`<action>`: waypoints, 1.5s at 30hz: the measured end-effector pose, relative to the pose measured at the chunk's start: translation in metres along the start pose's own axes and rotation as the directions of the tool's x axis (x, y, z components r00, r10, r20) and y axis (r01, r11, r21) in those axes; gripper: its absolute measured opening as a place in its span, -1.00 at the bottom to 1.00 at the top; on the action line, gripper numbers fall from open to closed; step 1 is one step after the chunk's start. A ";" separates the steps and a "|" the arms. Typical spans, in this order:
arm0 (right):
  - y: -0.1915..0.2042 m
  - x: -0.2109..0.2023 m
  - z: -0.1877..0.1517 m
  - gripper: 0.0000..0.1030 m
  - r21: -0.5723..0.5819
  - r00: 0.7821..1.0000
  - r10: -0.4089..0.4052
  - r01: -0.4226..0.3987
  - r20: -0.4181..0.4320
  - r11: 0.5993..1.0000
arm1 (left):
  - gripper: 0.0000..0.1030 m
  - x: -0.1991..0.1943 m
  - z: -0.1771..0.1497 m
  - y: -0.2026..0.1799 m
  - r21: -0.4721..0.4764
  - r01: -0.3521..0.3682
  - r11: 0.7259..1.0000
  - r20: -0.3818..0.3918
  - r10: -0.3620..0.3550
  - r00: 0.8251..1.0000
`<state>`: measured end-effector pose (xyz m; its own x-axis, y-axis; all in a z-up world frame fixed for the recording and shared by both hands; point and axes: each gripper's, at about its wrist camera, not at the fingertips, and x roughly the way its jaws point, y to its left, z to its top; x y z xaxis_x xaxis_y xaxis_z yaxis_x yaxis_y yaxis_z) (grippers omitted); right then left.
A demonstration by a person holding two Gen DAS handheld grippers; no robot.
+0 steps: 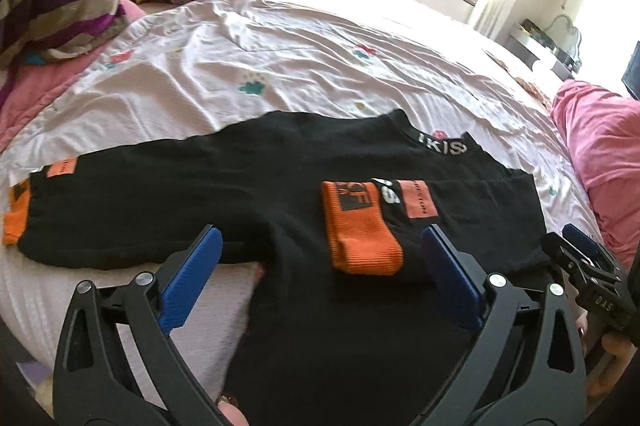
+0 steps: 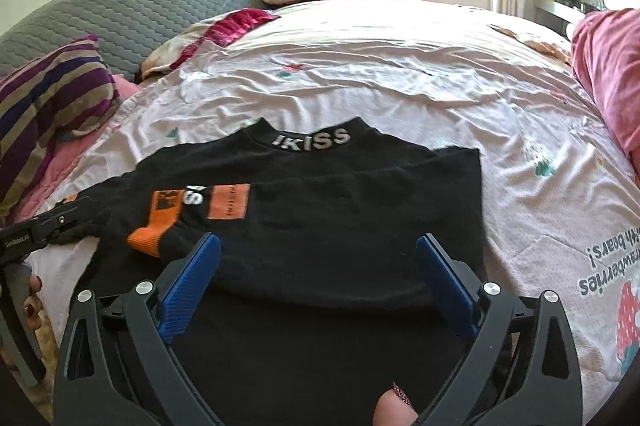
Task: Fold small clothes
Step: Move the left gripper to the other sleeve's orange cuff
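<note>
Jaws of both grippers stand wide apart and hold nothing: the left gripper [image 1: 322, 254] hovers over the near hem of the black top [image 1: 248, 194], the right gripper [image 2: 318, 262] over the same garment's right half. The top lies flat on the bed sheet [image 1: 280, 58], collar away from the viewer, its right sleeve already folded across the chest so that the orange cuff [image 1: 362, 246] rests near the middle; the left sleeve extends outward, its cuff at the sheet's edge. Judged step: fold in the left side. To do it well, pinch only the upper layer at sleeve and hem, carry both points across together, and match the edges before letting go.
</note>
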<state>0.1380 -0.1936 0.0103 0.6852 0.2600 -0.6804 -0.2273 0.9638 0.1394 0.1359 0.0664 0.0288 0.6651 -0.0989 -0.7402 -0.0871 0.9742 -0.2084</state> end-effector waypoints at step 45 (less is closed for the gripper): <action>0.171 0.024 0.004 0.91 -0.209 0.993 0.113 -0.119 -0.041 0.971 | 0.81 -0.045 -0.026 0.194 -0.355 -0.140 0.924 0.007 0.152 0.988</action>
<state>0.1185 -0.0219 0.0205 0.6265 0.3642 -0.6891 -0.4463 0.8924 0.0658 0.0696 0.2549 0.0048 0.6495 0.0518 -0.7586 -0.4365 0.8424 -0.3161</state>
